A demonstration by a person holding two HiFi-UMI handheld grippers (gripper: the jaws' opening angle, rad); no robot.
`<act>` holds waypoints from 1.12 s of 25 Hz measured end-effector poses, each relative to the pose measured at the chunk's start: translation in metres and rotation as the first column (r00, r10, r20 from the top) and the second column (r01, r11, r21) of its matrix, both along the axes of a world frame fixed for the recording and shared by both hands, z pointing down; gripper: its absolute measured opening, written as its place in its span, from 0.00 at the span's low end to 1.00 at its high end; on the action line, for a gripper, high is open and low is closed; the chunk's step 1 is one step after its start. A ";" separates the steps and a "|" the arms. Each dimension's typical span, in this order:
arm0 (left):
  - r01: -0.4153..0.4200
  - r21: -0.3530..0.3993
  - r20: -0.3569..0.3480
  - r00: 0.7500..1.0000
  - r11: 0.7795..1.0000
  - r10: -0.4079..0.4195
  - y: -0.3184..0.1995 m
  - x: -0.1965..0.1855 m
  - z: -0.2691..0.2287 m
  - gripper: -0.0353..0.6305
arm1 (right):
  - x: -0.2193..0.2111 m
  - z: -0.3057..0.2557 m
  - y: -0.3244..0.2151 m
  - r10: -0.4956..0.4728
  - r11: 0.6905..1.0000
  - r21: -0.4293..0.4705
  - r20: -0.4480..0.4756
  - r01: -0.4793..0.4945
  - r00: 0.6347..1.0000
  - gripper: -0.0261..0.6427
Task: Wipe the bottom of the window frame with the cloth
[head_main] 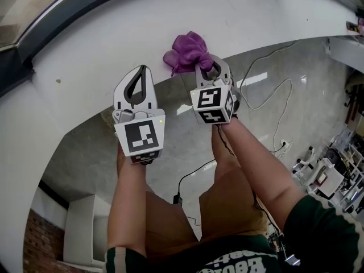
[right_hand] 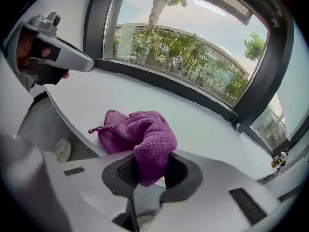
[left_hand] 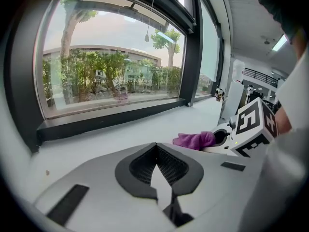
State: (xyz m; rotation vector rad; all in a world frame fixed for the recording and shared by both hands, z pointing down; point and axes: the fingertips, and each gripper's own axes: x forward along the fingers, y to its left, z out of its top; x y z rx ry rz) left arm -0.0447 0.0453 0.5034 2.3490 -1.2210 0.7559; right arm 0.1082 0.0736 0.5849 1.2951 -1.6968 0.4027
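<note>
The right claw (right_hand: 150,167) is clenched on a fold of the purple cloth (right_hand: 145,132). The rest of the cloth lies bunched on the white window sill (right_hand: 203,129), near its front edge and apart from the dark window frame (right_hand: 159,79). The left claw (left_hand: 155,150) is closed with nothing in it and is above the sill.

Cloth (head_main: 187,51) on sill (head_main: 114,44), before window frame (left_hand: 111,118)

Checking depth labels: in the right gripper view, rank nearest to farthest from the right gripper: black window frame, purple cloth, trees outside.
1. Purple knitted cloth, clamped between the jaws.
2. Black bottom window frame rail, across the white sill.
3. Green trees, outside behind the glass.
</note>
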 end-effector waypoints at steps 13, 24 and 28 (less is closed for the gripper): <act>0.039 -0.007 -0.006 0.999 0.999 -0.039 0.005 -0.028 -0.012 0.06 | -0.041 -0.004 0.001 -0.067 0.997 -0.032 -0.035 0.065 0.997 0.17; 0.100 -0.005 0.005 0.995 0.995 -0.100 0.008 -0.082 -0.011 0.06 | -0.117 -0.001 0.005 -0.209 0.976 -0.073 -0.011 0.207 0.978 0.17; 0.150 -0.033 0.008 0.989 0.988 -0.150 0.008 -0.107 -0.015 0.06 | -0.151 -0.002 0.008 -0.270 0.959 -0.089 0.015 0.270 0.963 0.17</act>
